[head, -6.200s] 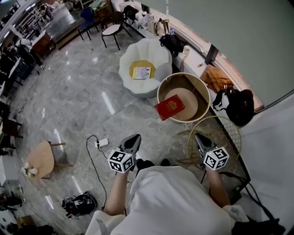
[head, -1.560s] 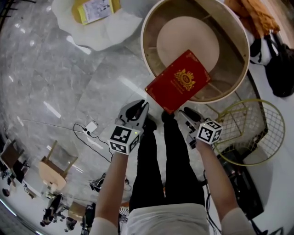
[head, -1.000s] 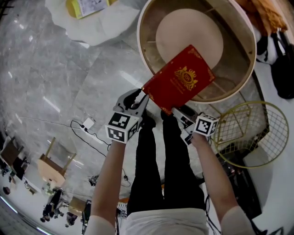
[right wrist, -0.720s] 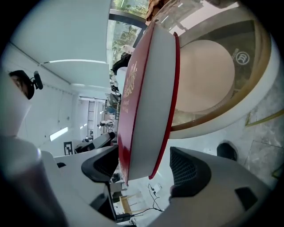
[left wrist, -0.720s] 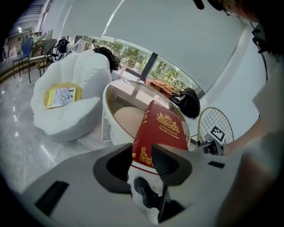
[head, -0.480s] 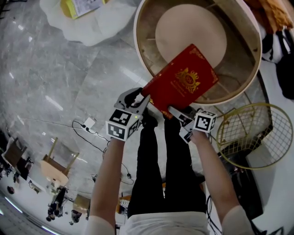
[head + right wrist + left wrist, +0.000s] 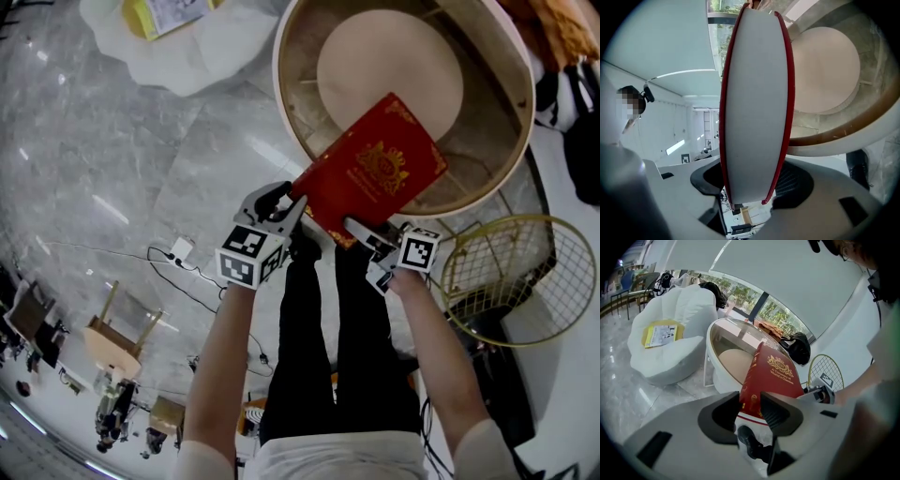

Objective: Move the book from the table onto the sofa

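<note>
A thick red book (image 7: 375, 169) with a gold crest lies on the round glass-topped table (image 7: 281, 103), its near end overhanging the rim. My left gripper (image 7: 279, 202) is at the book's near-left corner. In the left gripper view that corner (image 7: 771, 376) sits between wide-standing jaws. My right gripper (image 7: 361, 230) is at the near-right corner. Its jaws are closing, with the white page edge (image 7: 757, 103) between them and the pads against both covers. The white shell-shaped sofa (image 7: 187, 56) stands beyond, to the left.
A yellow cushion with a leaflet (image 7: 661, 333) lies on the sofa seat (image 7: 670, 357). A gold wire side table (image 7: 502, 272) stands close on the right. A black bag (image 7: 577, 122) sits at the far right. A cable and power strip (image 7: 181, 251) lie on the marble floor.
Both grippers have come forward to the book's overhanging end, and its near corners now sit between their jaws. The book has shifted slightly to the right.
</note>
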`<state>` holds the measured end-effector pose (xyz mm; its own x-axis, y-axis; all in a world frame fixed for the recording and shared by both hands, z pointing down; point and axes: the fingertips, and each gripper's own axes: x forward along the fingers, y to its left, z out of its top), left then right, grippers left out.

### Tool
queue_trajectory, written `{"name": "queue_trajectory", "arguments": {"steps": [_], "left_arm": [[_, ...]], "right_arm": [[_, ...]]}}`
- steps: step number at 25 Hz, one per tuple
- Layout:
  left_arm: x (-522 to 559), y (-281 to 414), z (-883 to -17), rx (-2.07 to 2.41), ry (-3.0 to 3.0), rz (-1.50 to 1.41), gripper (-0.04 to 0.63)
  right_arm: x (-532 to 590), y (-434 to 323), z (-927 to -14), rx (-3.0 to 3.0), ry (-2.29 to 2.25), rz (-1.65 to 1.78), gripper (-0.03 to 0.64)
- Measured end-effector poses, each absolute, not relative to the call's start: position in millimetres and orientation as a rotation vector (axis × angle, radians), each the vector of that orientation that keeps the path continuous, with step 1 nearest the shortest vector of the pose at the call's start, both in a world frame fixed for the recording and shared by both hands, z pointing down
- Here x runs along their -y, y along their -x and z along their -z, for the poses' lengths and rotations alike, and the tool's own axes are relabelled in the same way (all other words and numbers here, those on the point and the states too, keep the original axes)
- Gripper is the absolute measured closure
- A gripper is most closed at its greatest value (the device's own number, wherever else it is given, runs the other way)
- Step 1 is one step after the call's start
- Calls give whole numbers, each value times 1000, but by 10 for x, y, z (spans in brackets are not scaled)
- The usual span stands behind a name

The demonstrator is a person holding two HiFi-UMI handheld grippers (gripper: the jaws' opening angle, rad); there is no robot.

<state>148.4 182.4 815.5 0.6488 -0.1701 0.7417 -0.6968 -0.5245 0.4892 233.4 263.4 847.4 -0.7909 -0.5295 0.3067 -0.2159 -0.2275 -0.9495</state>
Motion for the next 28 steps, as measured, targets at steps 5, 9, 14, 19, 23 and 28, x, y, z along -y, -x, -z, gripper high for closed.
{"name": "queue_trajectory", "arguments": {"steps": [5, 9, 14, 19, 23, 28], "left_arm": [[-1858, -1507, -8039, 685, -2033, -767, 457], [-1881, -1565, -7889, 696, -2035, -718, 457], [-1879, -1604, -7713, 723, -2037, -667, 457], [-1850, -1612, -7396, 765, -2018, -599, 457], [-1801, -1589, -7089, 800, -2006, -556, 457], [-1758, -1517, -6748, 841, -2011, -514, 457]], "right_arm": [[-2601, -2431, -8272, -1774, 884, 2085, 354], [-2551, -2540, -8093, -1792, 871, 2059, 362], [-2514, -2612, -7924, -1845, 853, 2052, 362], [-2438, -2661, -7605, -1895, 830, 2049, 364], [-2335, -2659, -7277, -1939, 804, 2051, 363], [-2224, -2612, -6933, -2022, 759, 2045, 364]]}}
